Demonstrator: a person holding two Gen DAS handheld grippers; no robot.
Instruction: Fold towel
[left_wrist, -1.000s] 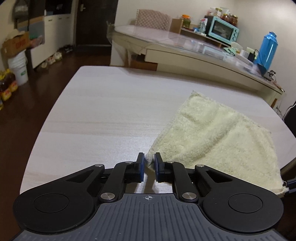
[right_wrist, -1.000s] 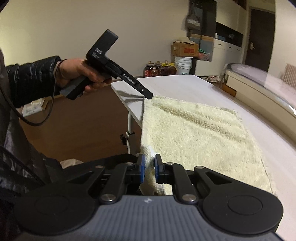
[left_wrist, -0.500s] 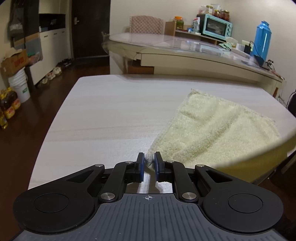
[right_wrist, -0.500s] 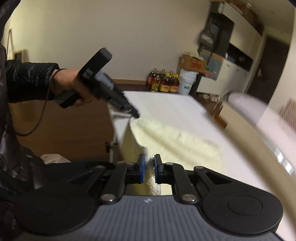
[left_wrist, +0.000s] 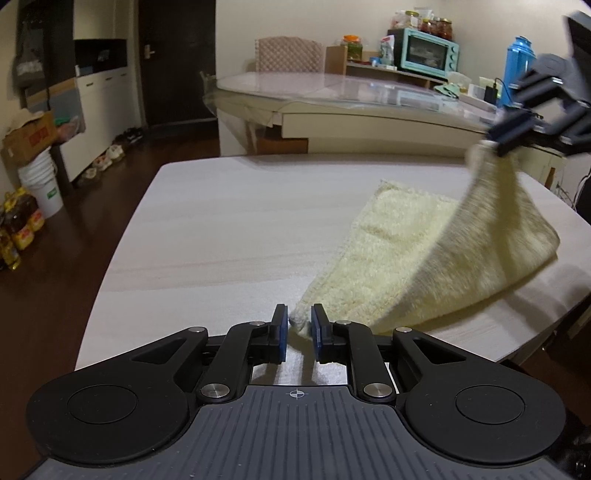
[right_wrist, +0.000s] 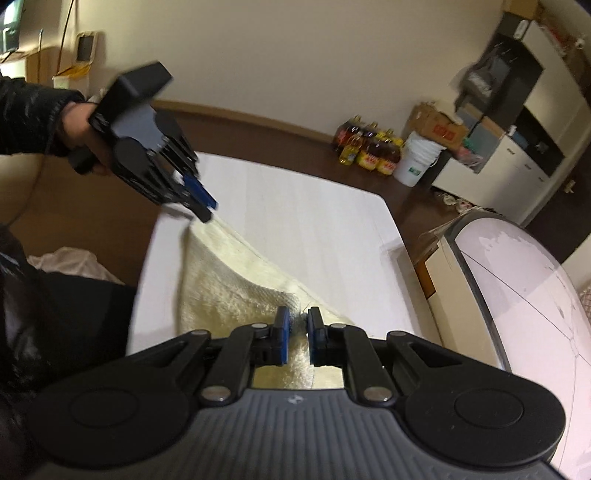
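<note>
I grip one towel (left_wrist: 399, 266) corner between each gripper's fingers, right gripper (right_wrist: 295, 334) lifted, left gripper (left_wrist: 299, 332) low, to fold it over

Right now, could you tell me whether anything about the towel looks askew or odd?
Only the towel itself: the right claw has one corner lifted high while the left claw pinches another low at the table, so it hangs lopsided mid-fold. Nothing looks spilled or damaged.
</note>
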